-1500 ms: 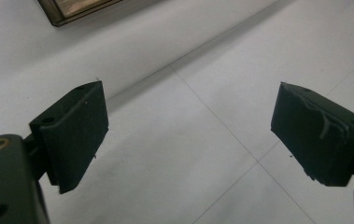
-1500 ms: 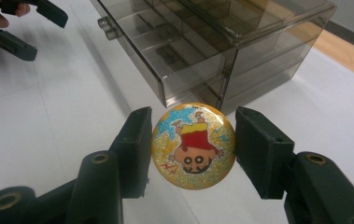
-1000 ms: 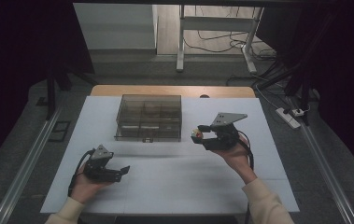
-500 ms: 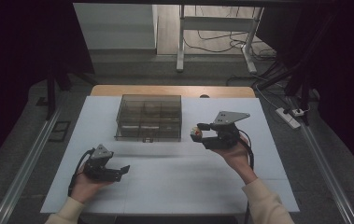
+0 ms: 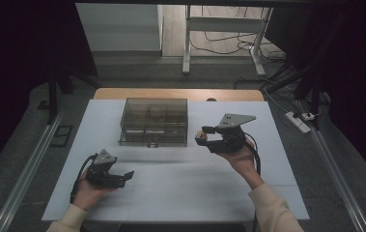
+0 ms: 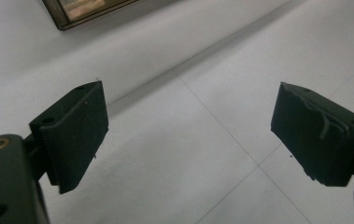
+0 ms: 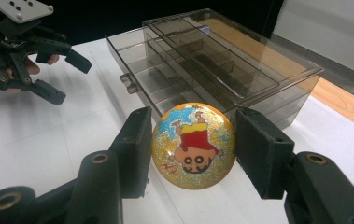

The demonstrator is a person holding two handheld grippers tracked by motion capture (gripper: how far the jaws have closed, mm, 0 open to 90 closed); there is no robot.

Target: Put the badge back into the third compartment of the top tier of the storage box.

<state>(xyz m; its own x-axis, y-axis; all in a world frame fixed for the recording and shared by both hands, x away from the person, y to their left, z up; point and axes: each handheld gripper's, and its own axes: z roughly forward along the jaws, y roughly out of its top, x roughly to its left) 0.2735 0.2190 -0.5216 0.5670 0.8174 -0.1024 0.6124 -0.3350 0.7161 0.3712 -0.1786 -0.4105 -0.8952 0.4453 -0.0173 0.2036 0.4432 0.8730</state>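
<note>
A round glittery gold badge (image 7: 193, 145) with a cartoon figure in red sits between the pads of my right gripper (image 7: 193, 140), which is shut on its edges. In the high view that gripper (image 5: 202, 136) hangs above the white table cover, right of a smoky clear compartment box (image 5: 154, 121) with its lid down, and the badge (image 5: 200, 137) shows as a small bright spot at its tips. My left gripper (image 5: 125, 178) rests low at the front left, open and holding nothing; its pads (image 6: 74, 133) stand wide apart over the white surface. In the right gripper view the left gripper (image 7: 72, 74) shows at the upper left.
The compartment box (image 7: 221, 60) stands at the back middle of the white cover (image 5: 180, 188), over a wooden tabletop (image 5: 180, 94). A power strip (image 5: 299, 121) and cables lie on the floor at the right. A metal rail (image 5: 26, 169) runs along the left.
</note>
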